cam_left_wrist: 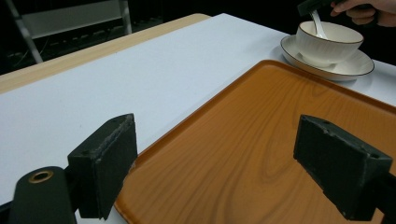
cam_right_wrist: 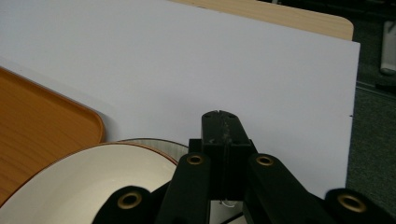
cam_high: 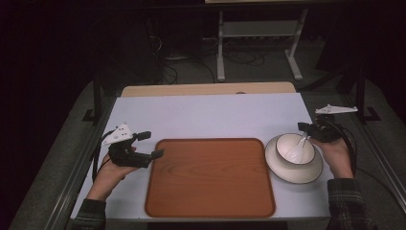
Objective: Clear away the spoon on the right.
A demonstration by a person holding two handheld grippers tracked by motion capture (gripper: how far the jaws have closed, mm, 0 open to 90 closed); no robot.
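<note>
A white bowl (cam_high: 283,152) with a dark rim stands on a white saucer (cam_high: 293,175) at the table's right, beside a brown wooden tray (cam_high: 210,177). A white spoon (cam_high: 298,147) leans in the bowl, its handle rising to my right gripper (cam_high: 305,128), which is shut on it just above the bowl's far rim. In the left gripper view the spoon (cam_left_wrist: 318,25) hangs from that gripper (cam_left_wrist: 309,6) into the bowl (cam_left_wrist: 327,46). My left gripper (cam_high: 152,144) is held open at the tray's left edge, with nothing between its jaws (cam_left_wrist: 219,154). The right gripper view looks along the shut jaws (cam_right_wrist: 220,122) over the bowl (cam_right_wrist: 93,182).
The tray (cam_left_wrist: 261,140) lies bare in the middle of the white tabletop (cam_high: 206,115). A strip of light wood (cam_high: 206,89) runs along the table's far edge. Beyond it stand a metal frame and cables on the floor.
</note>
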